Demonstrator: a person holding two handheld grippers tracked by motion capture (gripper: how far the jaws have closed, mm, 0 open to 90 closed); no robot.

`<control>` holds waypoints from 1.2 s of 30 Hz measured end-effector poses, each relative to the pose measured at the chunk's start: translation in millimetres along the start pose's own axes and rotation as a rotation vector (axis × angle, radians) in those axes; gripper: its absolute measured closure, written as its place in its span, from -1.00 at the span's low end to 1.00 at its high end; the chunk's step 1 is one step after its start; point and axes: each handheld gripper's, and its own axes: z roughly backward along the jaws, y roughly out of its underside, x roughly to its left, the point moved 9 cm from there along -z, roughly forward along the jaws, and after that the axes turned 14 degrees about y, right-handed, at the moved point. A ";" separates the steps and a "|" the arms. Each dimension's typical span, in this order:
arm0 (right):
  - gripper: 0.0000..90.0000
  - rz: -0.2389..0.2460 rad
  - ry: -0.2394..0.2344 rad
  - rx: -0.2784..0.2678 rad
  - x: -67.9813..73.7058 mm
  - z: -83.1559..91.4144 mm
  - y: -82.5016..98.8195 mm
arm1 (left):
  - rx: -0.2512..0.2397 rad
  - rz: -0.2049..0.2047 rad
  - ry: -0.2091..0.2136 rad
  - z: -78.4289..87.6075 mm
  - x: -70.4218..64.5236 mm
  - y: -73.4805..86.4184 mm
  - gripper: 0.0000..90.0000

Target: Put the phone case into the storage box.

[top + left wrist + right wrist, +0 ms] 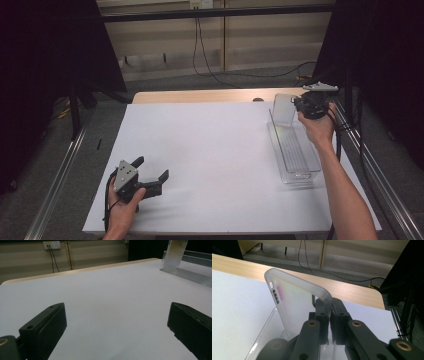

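Your right gripper (329, 315) has its jaws clamped on the edge of a translucent phone case (294, 305), held upright over the far end of the clear plastic tray (295, 155); your left gripper (150, 172) rests on the white counter (210, 150), jaws wide apart, nothing between them.

No readable text, label, brand, number or sign anywhere in the three views. Nothing printed on the frosted translucent soft plastic phone case (294, 302), the clear plastic tray (295, 155), the white table surface (210, 160) or the black gripper jaws. Wall socket plate (51, 244) beyond the far edge too small and blurred to read.
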 end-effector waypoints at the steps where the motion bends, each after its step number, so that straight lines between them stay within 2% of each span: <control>1: 0.90 0.000 0.001 -0.002 0.0 -0.1 0.0 | 0.000 0.001 0.001 -0.2 -0.1 0.1 -0.95; 8: 0.90 -0.009 0.010 -0.009 0.3 -1.3 0.0 | 0.000 -0.005 0.002 -1.0 -0.4 -0.1 -0.95; 15: 0.90 0.001 0.010 -0.010 1.3 -3.1 -1.5 | 0.011 0.001 0.006 -2.4 -1.1 1.9 -0.95; 25: 0.90 -0.028 -0.026 0.023 -7.3 -8.8 0.5 | 0.021 -0.011 0.006 -3.4 -0.9 2.4 -0.95; 36: 0.89 -0.032 -0.044 0.034 -9.0 -13.9 -2.0 | 0.015 -0.001 0.001 -2.8 -0.6 2.4 -0.95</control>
